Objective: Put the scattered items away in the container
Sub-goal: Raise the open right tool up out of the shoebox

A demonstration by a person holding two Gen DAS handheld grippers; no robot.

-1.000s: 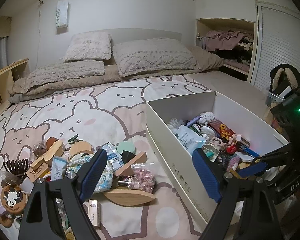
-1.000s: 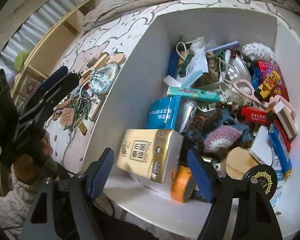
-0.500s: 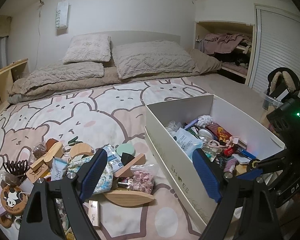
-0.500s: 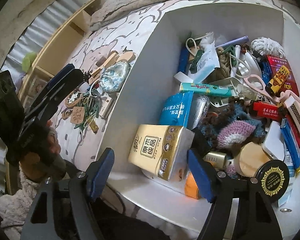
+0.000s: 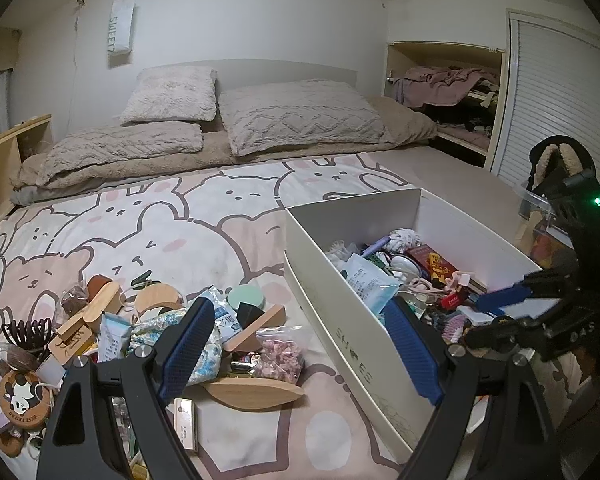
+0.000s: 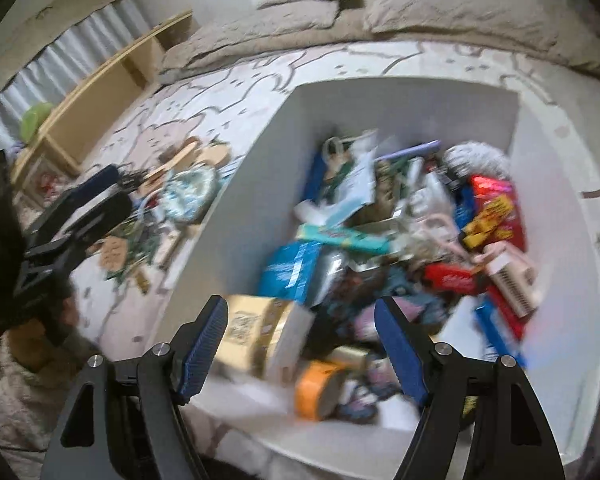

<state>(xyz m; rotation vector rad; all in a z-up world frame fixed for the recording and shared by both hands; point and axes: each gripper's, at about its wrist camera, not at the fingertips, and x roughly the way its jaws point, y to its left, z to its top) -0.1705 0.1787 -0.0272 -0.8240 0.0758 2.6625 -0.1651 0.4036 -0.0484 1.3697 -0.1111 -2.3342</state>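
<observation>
A white shoe box [image 5: 340, 320] stands on the bed, packed with small items; it also shows in the right wrist view [image 6: 236, 216]. A gold box [image 6: 256, 332] lies at its near end. A pile of scattered items [image 5: 140, 328] lies left of the box: wooden pieces, a pink bead bag [image 5: 282, 358], packets, a panda disc [image 5: 22, 394]. My left gripper [image 5: 300, 352] is open and empty, low over the pile's right edge and the box wall. My right gripper [image 6: 302, 344] is open and empty above the box's near end; it also shows in the left wrist view [image 5: 512, 300].
The bed has a cartoon-animal sheet [image 5: 204, 220] and grey pillows [image 5: 296, 116] at the head. A wooden shelf [image 6: 100, 92] runs along the bed's left side. A closet nook with clothes [image 5: 448, 88] and a louvred door [image 5: 556, 100] are at the right.
The right gripper has risen and pulled back from the box, its view now blurred by motion. The left gripper has stayed nearly in place, tilting up slightly.
</observation>
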